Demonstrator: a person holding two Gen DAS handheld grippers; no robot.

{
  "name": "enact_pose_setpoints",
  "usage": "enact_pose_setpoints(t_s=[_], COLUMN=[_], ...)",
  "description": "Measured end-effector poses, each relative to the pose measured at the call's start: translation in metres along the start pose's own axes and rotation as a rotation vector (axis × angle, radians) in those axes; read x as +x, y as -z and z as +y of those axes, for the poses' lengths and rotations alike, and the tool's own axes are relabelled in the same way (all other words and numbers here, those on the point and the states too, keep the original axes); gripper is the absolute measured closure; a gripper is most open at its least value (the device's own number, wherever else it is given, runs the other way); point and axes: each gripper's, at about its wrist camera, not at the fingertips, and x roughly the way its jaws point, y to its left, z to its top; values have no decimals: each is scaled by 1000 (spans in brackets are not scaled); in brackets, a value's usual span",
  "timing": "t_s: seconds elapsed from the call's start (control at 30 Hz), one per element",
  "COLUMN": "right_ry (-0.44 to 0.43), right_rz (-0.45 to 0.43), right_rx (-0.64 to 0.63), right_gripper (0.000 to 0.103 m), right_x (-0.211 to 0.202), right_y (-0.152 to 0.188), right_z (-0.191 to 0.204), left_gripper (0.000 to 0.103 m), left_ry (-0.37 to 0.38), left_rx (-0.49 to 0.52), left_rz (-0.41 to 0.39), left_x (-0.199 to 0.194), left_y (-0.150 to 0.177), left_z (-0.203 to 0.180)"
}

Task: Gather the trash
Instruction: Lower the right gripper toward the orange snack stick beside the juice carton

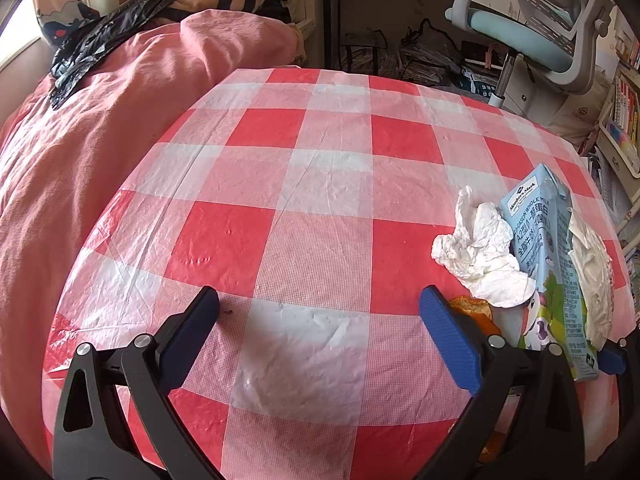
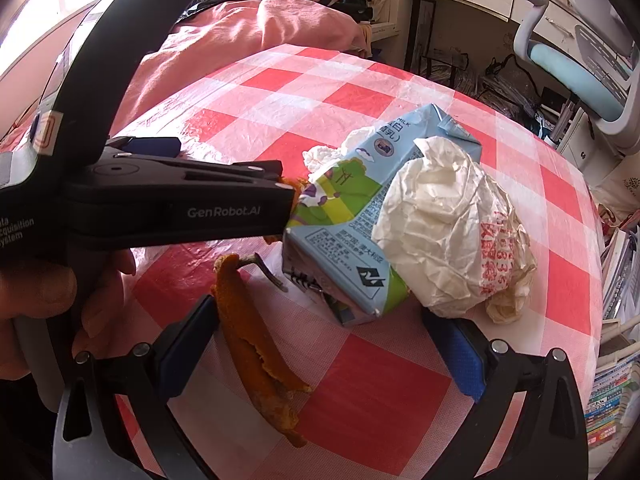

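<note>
A pile of trash lies on the red-and-white checked tablecloth [image 1: 312,152]. It holds a light blue milk carton [image 2: 360,216] lying on its side, a crumpled white wrapper [image 2: 448,232] with red print leaning on it, and a white tissue [image 2: 332,152] behind. A long orange peel [image 2: 256,352] rests against the left finger of my right gripper [image 2: 320,316], which is open, with the carton's end just ahead of it. My left gripper [image 1: 320,304] is open over bare cloth. The carton [image 1: 548,264], tissue [image 1: 480,256] and a bit of peel [image 1: 474,308] sit outside its right finger.
A black plastic bag [image 1: 100,36] lies on the pink duvet [image 1: 100,152] left of the table. A hand [image 2: 40,300] holds the left tool's black housing [image 2: 180,200], which crosses the right wrist view. An office chair [image 1: 552,32] and bookshelves [image 1: 624,120] stand at the right.
</note>
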Motion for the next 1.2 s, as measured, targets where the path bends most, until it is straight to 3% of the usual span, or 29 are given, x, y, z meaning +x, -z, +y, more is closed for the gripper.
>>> enact_pose_setpoints(t_s=[0.3,0.47,0.77,0.87,1.2], right_ry=[0,0,1,2,-3], right_rz=[0,-1,-1,-1,33], right_rx=[0,0,0,-1,-12], right_gripper=[6,6,6,6,6], right_x=[0,0,0,0,0], right_y=[0,0,0,0,-2], right_z=[0,0,-1,0,1], left_gripper=[7,7,7,7,7], left_ry=[0,-28,12,70,90], left_rx=[4,-62,-133,-145,-59], left_rz=[11,-4,-19,-3,-61], left_x=[-7,-26,-62,-74,-98], left_y=[8,11,-3,-6,-13], left_z=[3,26,61,65,61])
